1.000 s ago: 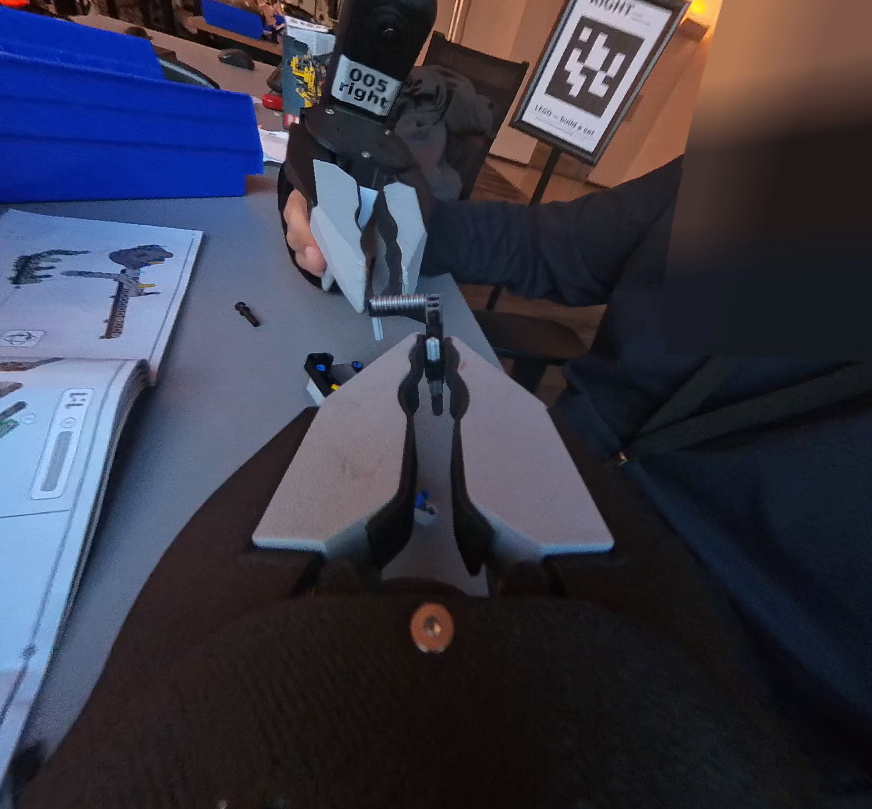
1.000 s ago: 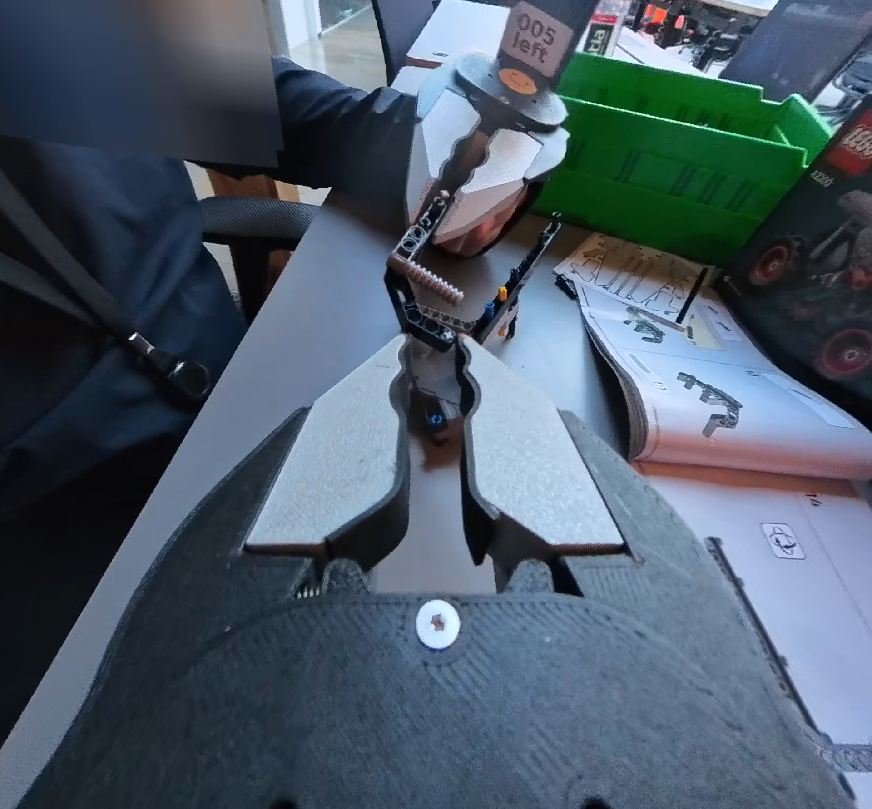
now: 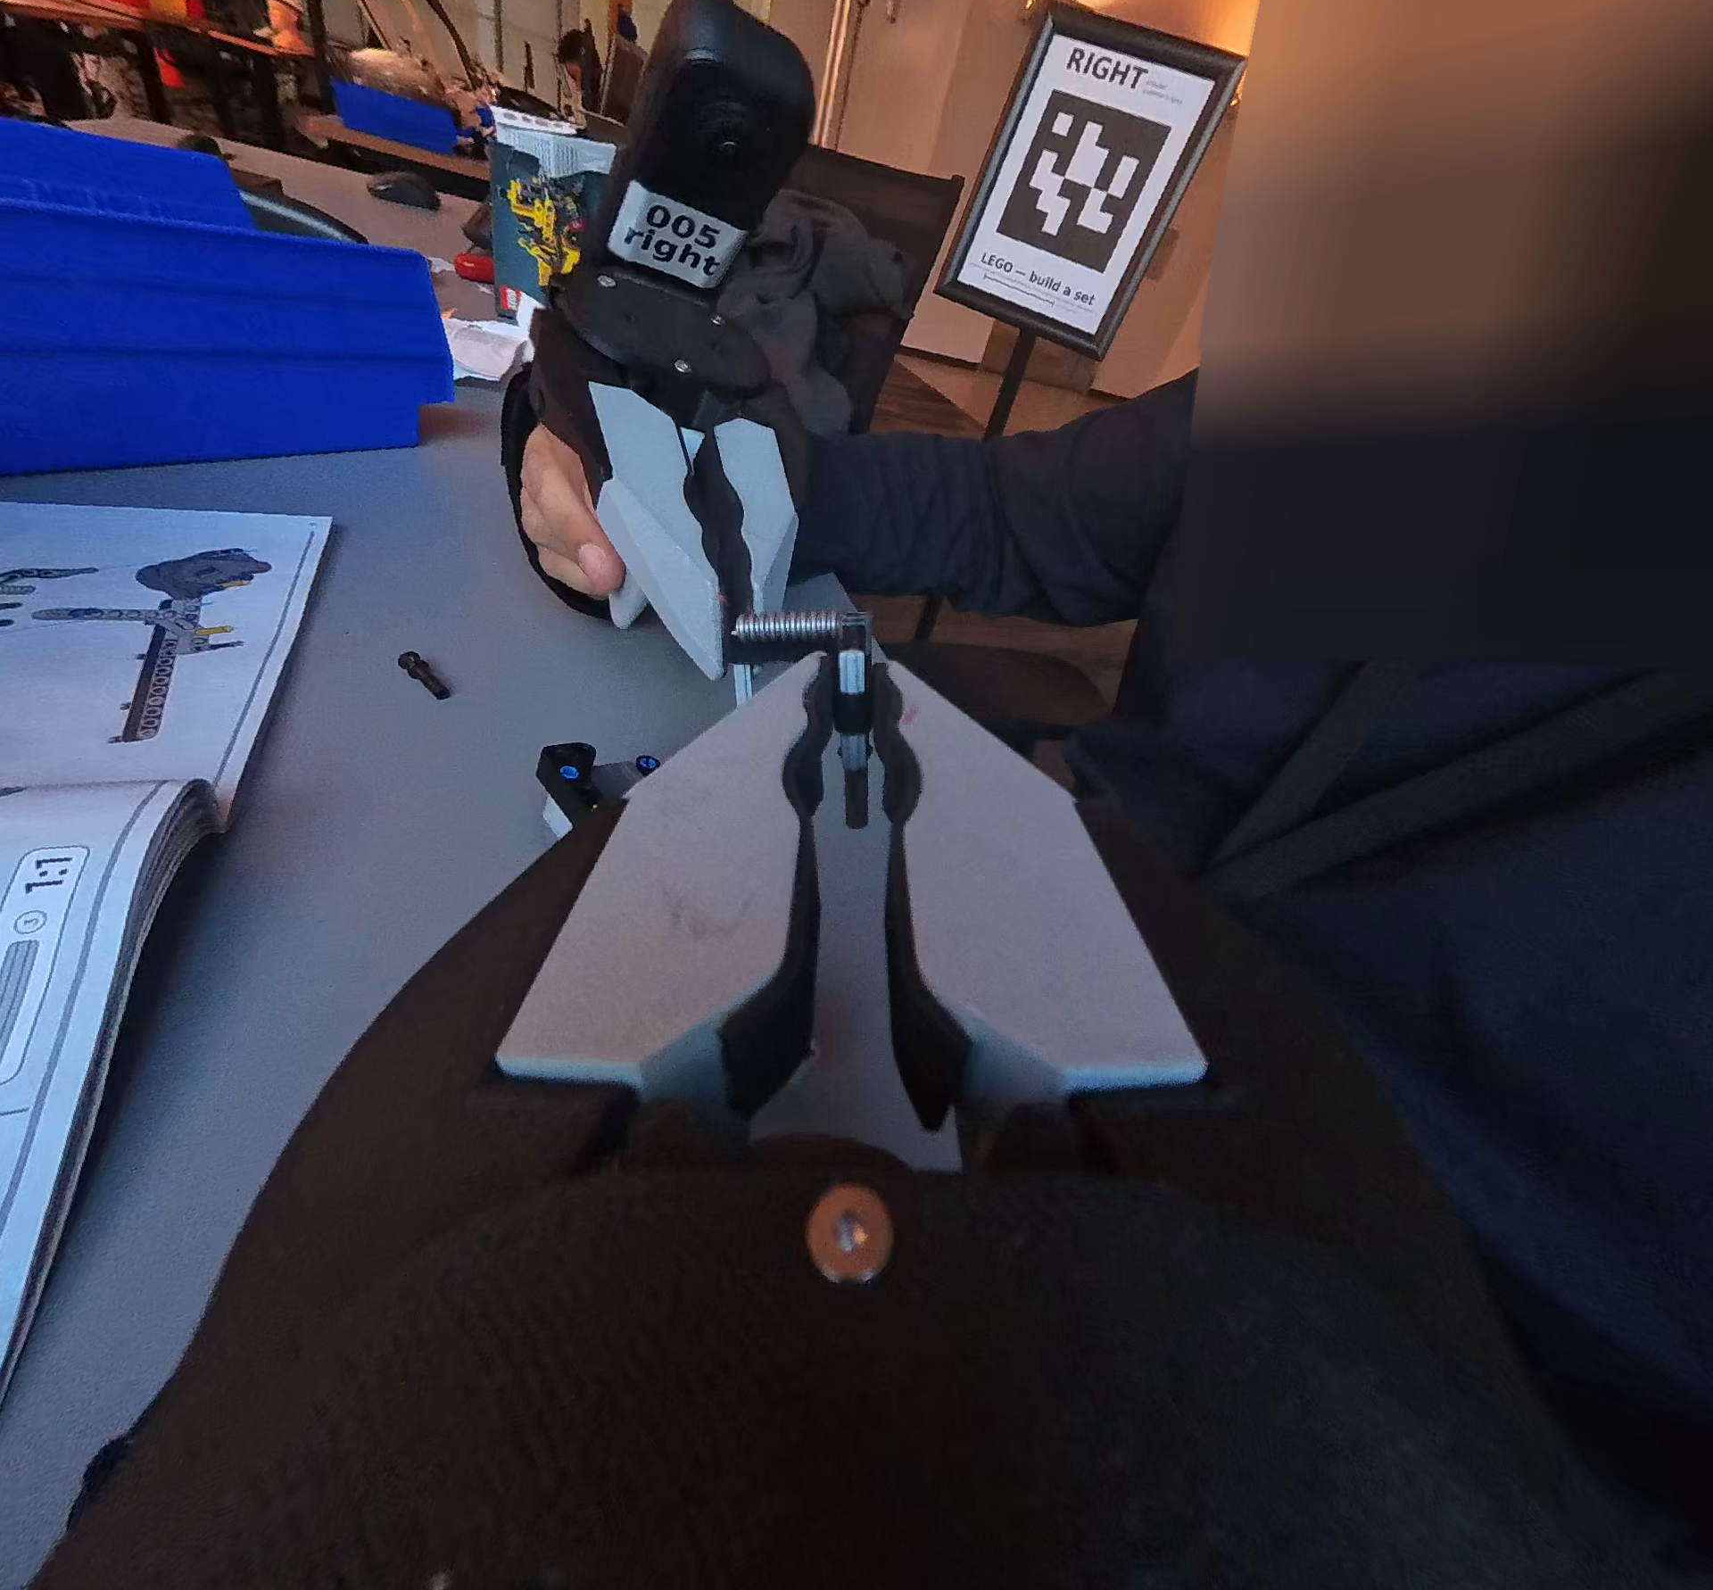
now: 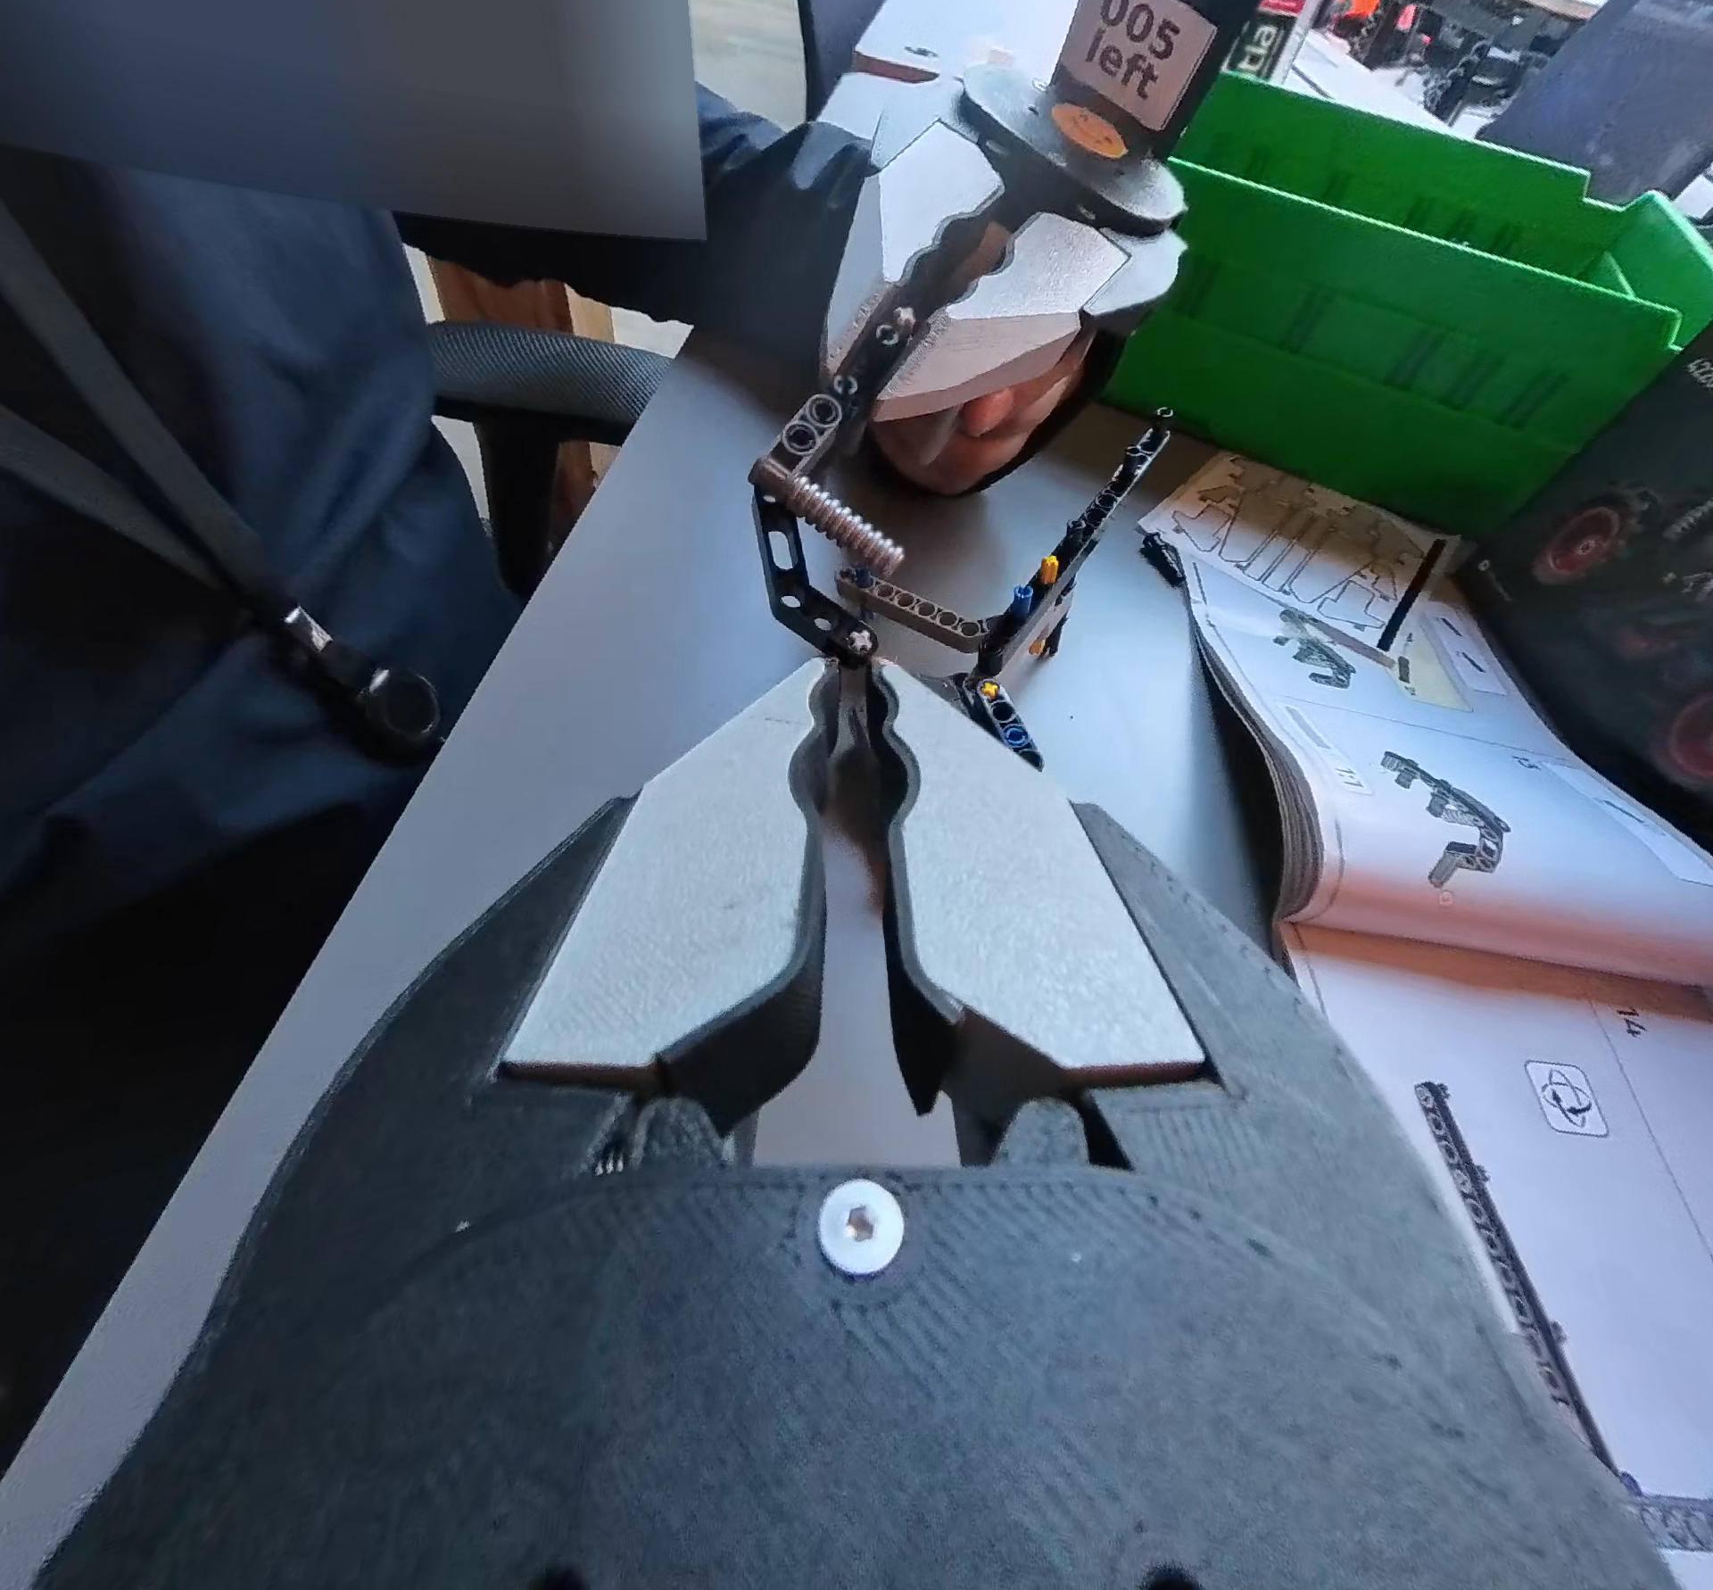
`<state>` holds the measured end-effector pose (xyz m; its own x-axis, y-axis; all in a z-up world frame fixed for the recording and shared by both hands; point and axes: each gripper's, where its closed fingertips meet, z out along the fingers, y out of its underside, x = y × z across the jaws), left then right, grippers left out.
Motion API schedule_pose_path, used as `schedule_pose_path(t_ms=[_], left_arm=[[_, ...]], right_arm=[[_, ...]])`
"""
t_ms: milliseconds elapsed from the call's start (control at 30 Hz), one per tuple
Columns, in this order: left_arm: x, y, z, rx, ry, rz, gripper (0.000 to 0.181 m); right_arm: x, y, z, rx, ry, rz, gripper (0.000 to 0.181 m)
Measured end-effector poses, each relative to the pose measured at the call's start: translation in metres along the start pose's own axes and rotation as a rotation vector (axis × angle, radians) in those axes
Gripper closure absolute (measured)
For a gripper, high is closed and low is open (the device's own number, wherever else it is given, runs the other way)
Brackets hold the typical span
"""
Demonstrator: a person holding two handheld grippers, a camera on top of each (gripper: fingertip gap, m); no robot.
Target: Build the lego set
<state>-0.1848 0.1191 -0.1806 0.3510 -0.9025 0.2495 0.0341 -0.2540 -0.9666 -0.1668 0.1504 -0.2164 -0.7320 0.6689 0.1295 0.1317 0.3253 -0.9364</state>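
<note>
behind right gripper [image 4: 851,685], green bin [image 4: 1390,294]

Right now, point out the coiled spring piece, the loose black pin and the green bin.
coiled spring piece [image 4: 848,516]: right wrist view, middle of the coil.
loose black pin [image 3: 424,674]: left wrist view, mid-shaft, on the table.
green bin [image 4: 1372,322]: right wrist view, front wall.

We clamp a grey beam [image 3: 851,693] in our left gripper [image 3: 851,716]; the right gripper [image 3: 732,618] meets its ribbed worm gear [image 3: 793,624] above the grey table [image 3: 389,804].
</note>
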Motion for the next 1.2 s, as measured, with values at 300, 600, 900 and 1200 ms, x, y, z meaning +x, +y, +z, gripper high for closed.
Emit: schedule_pose_path(t_ms=[300, 600, 900, 1200], left_arm=[[0.0, -0.002, 0.002, 0.012, -0.043, 0.116, 0.177], [-0.001, -0.003, 0.001, 0.013, -0.058, 0.133, 0.177], [-0.019, -0.014, -0.006, 0.093, -0.126, -0.034, 0.177], [-0.005, -0.013, -0.001, 0.096, -0.065, -0.066, 0.177]], right_arm=[[-0.002, -0.018, 0.005, 0.054, 0.025, 0.022, 0.151], [0.01, -0.014, -0.002, -0.023, 0.159, -0.09, 0.152], [0.011, -0.031, -0.014, -0.192, 0.656, -0.428, 0.159], [0.01, -0.026, -0.001, -0.494, 0.97, -0.817, 0.176]])
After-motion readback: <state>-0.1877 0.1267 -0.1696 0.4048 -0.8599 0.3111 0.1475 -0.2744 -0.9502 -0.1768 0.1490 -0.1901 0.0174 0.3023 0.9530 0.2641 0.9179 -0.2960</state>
